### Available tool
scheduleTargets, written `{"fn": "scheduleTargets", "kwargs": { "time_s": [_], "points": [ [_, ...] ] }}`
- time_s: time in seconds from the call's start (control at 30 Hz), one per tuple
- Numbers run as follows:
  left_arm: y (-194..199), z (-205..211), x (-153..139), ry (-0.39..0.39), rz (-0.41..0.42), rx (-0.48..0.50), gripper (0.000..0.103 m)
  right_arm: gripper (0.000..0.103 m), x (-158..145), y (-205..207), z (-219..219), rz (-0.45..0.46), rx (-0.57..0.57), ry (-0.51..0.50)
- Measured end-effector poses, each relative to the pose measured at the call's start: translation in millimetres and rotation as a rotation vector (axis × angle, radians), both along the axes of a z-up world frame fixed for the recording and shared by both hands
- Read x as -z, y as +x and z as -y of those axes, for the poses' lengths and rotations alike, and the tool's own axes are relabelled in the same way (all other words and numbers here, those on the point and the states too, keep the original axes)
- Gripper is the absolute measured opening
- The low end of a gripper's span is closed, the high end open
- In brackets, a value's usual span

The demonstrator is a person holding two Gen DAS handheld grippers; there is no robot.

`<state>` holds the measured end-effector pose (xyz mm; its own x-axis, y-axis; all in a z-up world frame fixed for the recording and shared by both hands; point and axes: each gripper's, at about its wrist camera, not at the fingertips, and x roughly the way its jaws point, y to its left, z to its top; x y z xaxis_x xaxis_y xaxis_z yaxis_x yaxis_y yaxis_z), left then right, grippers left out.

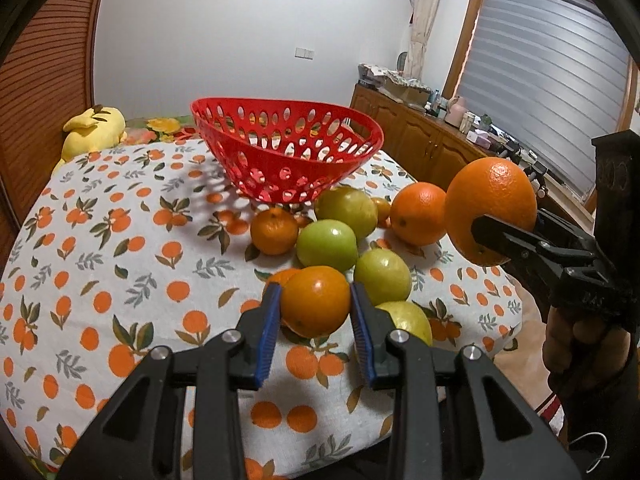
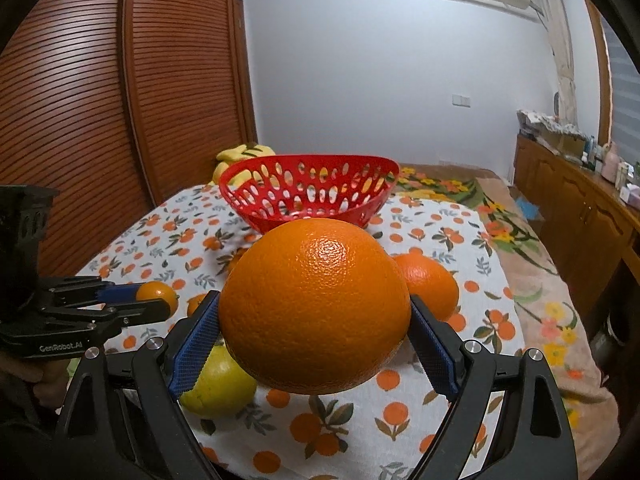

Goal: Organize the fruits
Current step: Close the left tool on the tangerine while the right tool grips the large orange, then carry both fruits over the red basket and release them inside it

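Note:
A red perforated basket (image 1: 288,152) stands empty at the far side of the table; it also shows in the right wrist view (image 2: 312,196). My left gripper (image 1: 316,308) is shut on a small orange (image 1: 316,304), low over the cloth. My right gripper (image 2: 316,344) is shut on a large orange (image 2: 316,304) and holds it in the air; from the left wrist view that gripper (image 1: 500,236) and its orange (image 1: 490,208) are at the right. Loose fruit lies between: an orange (image 1: 418,212), a mandarin (image 1: 274,230) and green apples (image 1: 326,244).
The table carries an orange-print cloth (image 1: 120,260). A yellow plush toy (image 1: 94,128) lies behind the basket at the left. A wooden louvred wardrobe (image 2: 120,100) stands at the left and a cluttered wooden cabinet (image 1: 420,132) at the right. Another yellow-green fruit (image 2: 220,384) lies under my right gripper.

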<state>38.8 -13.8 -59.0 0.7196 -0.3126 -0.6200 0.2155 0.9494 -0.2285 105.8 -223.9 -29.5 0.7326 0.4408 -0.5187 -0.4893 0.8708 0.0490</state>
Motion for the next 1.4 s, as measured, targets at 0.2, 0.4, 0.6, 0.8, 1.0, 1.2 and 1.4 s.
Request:
{"fn": "scheduleTargets", "kwargs": {
  "time_s": [0.2, 0.4, 0.6, 0.8, 1.0, 1.2, 1.4],
  "points": [
    [8, -1, -8, 0.003, 0.018, -0.005, 0.032, 0.091, -8, 5, -5, 0.02, -0.013, 0.0],
    [23, -3, -21, 0.014, 0.055, -0.003, 0.032, 0.091, -20, 17, -12, 0.047, -0.031, -0.005],
    [47, -8, -39, 0.02, 0.101, -0.008, 0.032, 0.091, -31, 37, -21, 0.071, -0.053, -0.022],
    [75, -13, -52, 0.034, 0.121, -0.016, 0.032, 0.091, -43, 60, -29, 0.084, -0.075, -0.037],
    [109, -17, -51, 0.047, 0.096, -0.011, 0.032, 0.091, -49, 82, -36, 0.075, -0.103, -0.051],
    [140, -12, -46, 0.066, 0.067, 0.007, 0.032, 0.091, -48, 110, -48, 0.055, -0.133, -0.076],
    [161, -9, -39, 0.086, 0.035, 0.016, 0.032, 0.091, -39, 140, -59, 0.015, -0.16, -0.115]
  ]
}}
